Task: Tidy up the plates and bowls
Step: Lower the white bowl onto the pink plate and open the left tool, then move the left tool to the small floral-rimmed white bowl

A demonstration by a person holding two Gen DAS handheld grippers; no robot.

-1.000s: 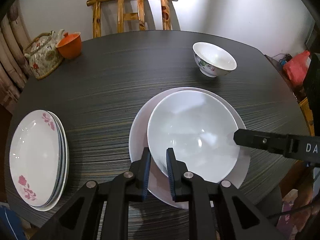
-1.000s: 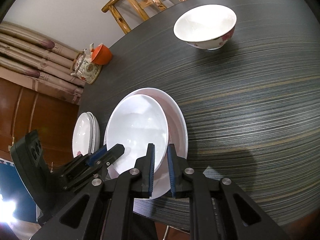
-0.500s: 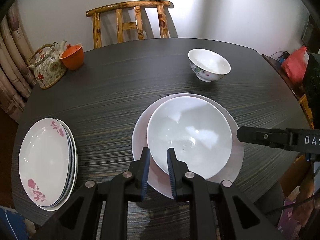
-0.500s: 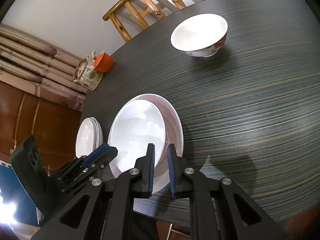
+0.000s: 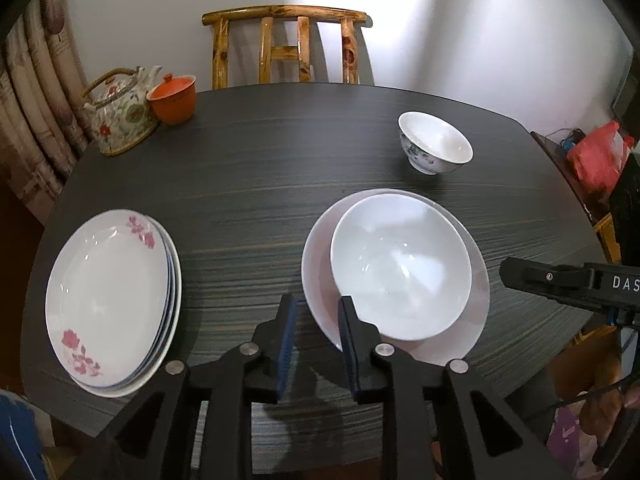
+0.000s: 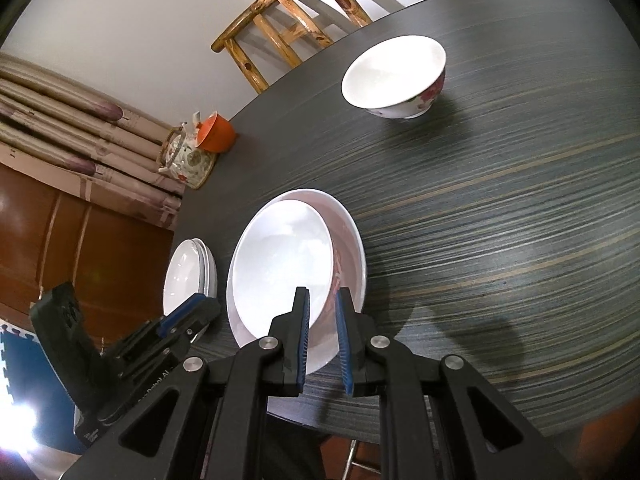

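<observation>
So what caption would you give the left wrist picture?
Left gripper open just short of the nested white bowls, beside a stack of floral plates on the dark table.

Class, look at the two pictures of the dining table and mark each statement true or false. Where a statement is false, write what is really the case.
1. A white bowl sits inside a wider dish. True.
2. The small flowered bowl rests on top of the plates. False: it stands alone on the table, beyond the wider dish.
3. The top plate of the stack of plates has pink flowers on it. True.
4. The orange cup stands next to the small flowered bowl. False: it stands beside the teapot, at the far corner on the other side of the table.
</observation>
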